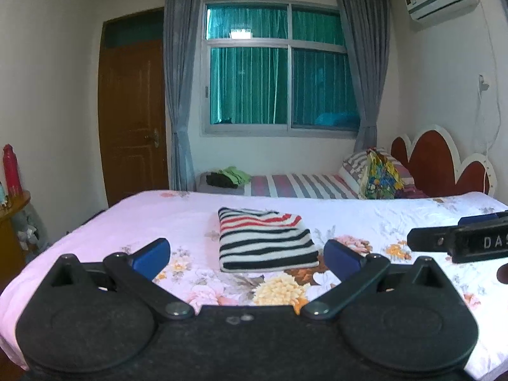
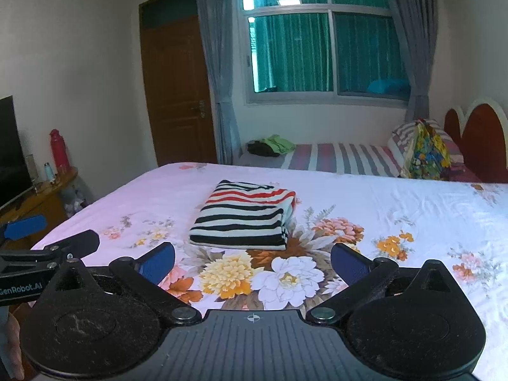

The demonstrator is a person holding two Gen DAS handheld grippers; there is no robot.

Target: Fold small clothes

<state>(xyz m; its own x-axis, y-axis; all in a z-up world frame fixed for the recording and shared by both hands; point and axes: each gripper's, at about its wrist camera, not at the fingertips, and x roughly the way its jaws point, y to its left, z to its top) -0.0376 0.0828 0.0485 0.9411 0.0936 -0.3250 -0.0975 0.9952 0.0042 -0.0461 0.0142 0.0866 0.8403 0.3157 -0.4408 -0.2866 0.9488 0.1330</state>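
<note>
The left gripper (image 1: 247,258) hangs low over the near edge of the bed (image 1: 95,222), its blue pads spread wide and holding nothing. Straight ahead of it, toward the middle of the bed, lies the shirt (image 1: 265,239), a striped garment already folded into a tidy rectangle. Its long axis runs away from the near edge toward the far one, and its stripes run across.

The right gripper (image 2: 252,265) is also spread and empty. From it the shirt (image 2: 243,217) lies ahead and a little to the left. Both grippers stand off the cloth, neither touching it; the left looks slightly nearer and squarer to the shirt's near end, so any last tidying or lifting would probably fall to it.

Counted: one folded shirt on this bed and two grippers. A small heap of dark and green clothes (image 1: 227,176) lies on a second, striped bed (image 1: 301,185) beyond.
</note>
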